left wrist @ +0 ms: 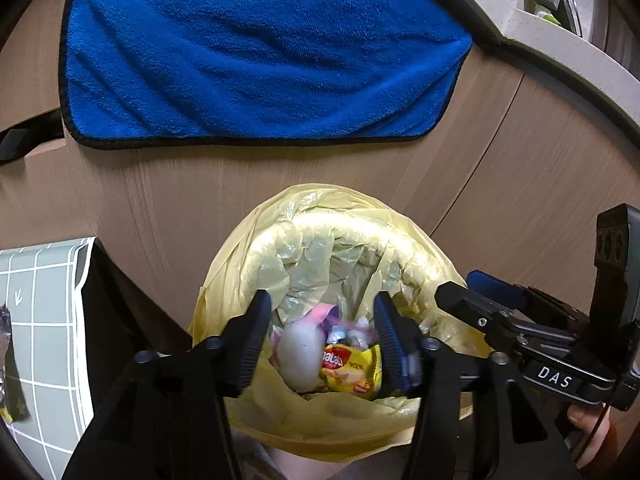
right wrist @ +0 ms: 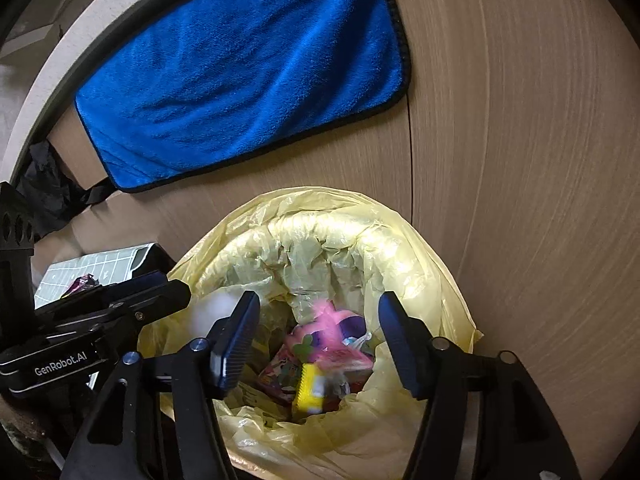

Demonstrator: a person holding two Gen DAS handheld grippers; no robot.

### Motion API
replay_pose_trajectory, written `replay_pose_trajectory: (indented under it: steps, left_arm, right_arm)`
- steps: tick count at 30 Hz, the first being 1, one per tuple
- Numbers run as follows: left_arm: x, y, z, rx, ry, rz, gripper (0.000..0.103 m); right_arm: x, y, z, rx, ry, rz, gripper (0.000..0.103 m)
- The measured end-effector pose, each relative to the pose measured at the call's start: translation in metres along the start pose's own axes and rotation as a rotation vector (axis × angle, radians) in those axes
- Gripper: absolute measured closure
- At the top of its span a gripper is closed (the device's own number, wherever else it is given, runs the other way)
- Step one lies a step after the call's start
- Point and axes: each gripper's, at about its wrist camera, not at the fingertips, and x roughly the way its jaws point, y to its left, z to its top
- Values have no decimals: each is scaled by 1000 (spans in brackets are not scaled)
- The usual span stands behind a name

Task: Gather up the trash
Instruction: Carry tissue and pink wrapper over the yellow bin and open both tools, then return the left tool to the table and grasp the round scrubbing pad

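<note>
I am holding both claws, left [left wrist: 320,340] and right [right wrist: 318,340], over the bin [left wrist: 344,240], each spread wide and gripping nothing, so anything let go falls inside. The trash, a yellow wrapper [left wrist: 352,368] and pink wrappers [right wrist: 332,328], is lying at the liner's bottom.

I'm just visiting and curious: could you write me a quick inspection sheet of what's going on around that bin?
Surface: grid mat left of the bin, a wrapper on it.
Job's things: bin, yellow liner, holds wrappers and a white wad.
Clutter: nothing seen.
Grippers: left hand-held gripper and right hand-held gripper open and empty above the bin.
Cables: thin wire by the right one.
Surroundings: blue towel on wood cabinet; counter.
</note>
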Motion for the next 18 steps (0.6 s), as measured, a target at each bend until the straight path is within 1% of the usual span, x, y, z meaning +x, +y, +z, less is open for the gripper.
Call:
replay_pose_trajectory:
  steps: [3, 5, 8, 12, 14, 18]
  left_arm:
    - [-5, 3, 1, -14, -1, 2, 43]
    - [-17, 8, 2, -28, -15, 3, 43]
    - [-43, 20, 2, -50, -73, 20, 43]
    - [-91, 44, 0, -83, -152, 68, 43]
    - [-113, 59, -4, -105, -177, 94, 43]
    - [-159, 101, -24, -157, -206, 186, 43]
  right_arm:
    - [-5, 1, 0, -2, -11, -12, 41]
    - [-10, 1, 0, 2, -20, -15, 41]
    - [-18, 1, 2, 5, -34, -18, 41]
    - [-32, 10, 4, 6, -62, 9, 41]
    - [-39, 19, 4, -3, -76, 24, 41]
    - [-51, 48, 5, -44, -103, 64, 41]
